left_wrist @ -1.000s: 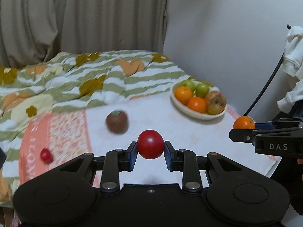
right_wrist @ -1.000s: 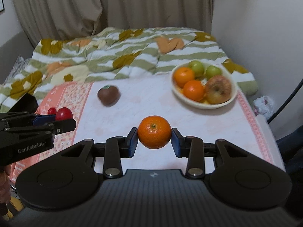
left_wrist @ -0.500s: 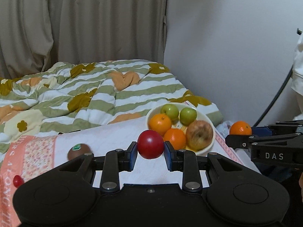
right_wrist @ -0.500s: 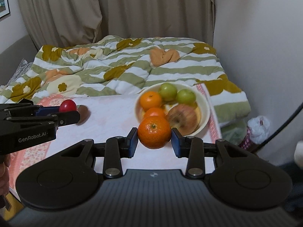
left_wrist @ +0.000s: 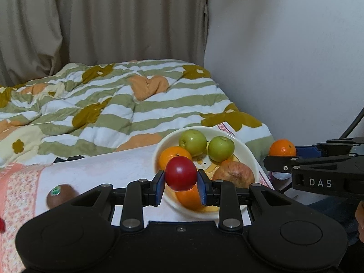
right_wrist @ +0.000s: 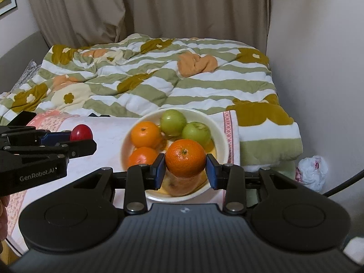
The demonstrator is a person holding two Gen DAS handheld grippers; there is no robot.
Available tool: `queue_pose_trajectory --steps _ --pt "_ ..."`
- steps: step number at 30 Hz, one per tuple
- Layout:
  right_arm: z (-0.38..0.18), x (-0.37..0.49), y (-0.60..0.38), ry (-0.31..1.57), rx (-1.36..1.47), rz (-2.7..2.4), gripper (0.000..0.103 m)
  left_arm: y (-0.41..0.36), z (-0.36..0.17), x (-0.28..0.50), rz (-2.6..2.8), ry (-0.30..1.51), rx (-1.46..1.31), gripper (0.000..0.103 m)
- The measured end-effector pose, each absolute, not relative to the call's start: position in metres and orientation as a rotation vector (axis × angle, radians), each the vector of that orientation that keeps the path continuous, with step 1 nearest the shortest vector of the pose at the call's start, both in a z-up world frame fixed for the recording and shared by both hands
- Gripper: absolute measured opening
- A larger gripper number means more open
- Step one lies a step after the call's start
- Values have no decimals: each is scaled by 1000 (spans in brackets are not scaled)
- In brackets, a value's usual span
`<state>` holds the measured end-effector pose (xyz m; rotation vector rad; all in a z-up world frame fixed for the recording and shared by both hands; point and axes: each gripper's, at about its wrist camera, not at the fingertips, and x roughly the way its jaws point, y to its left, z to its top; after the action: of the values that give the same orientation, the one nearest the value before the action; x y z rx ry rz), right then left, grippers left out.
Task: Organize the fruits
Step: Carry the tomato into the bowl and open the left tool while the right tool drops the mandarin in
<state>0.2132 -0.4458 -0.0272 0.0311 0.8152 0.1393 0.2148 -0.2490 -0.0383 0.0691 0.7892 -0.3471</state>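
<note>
Hiding bowl (right_wrist: 220, 122) front fruits: held orange (right_wrist: 185, 158), red fruit (left_wrist: 180, 176).

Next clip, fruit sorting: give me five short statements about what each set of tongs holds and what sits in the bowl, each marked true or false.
1. The left tongs are shut on a red fruit. True.
2. The right tongs are open with nothing held. False: they are shut on an orange.
3. The bowl holds two green fruits. True: one beside the other.
4. The brown stickered fruit lies in the bowl. False: it lies on the cloth, apart from the bowl.
5. No oranges are in the bowl. False: two show, one behind the other.
</note>
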Motion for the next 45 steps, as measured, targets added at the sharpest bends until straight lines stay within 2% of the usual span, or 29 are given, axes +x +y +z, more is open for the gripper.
queue_pose_trajectory --steps 19,20,21,22,23,24,28,31,45 --pt "-64 259 -479 895 117 28 53 -300 -83 284 -460 888 183 35" --pt "-64 259 -480 896 119 23 53 -299 -82 283 -459 886 180 46" --pt "-64 260 -481 895 123 18 53 -298 -81 283 -462 878 174 63" --pt "-64 262 -483 894 126 15 53 -297 -79 283 -463 869 171 73" --pt "-63 263 -483 893 128 12 53 -296 -77 281 -457 855 174 87" --pt "-62 264 -484 891 128 10 53 -294 -75 279 -447 840 180 91" --pt "-60 268 -480 884 121 18 53 -284 -72 275 -425 840 187 91" --pt "-60 272 -472 886 108 42 53 -276 -72 272 -394 853 184 96" --pt "-78 300 -419 903 34 179 53 -244 -72 258 -275 869 172 97"
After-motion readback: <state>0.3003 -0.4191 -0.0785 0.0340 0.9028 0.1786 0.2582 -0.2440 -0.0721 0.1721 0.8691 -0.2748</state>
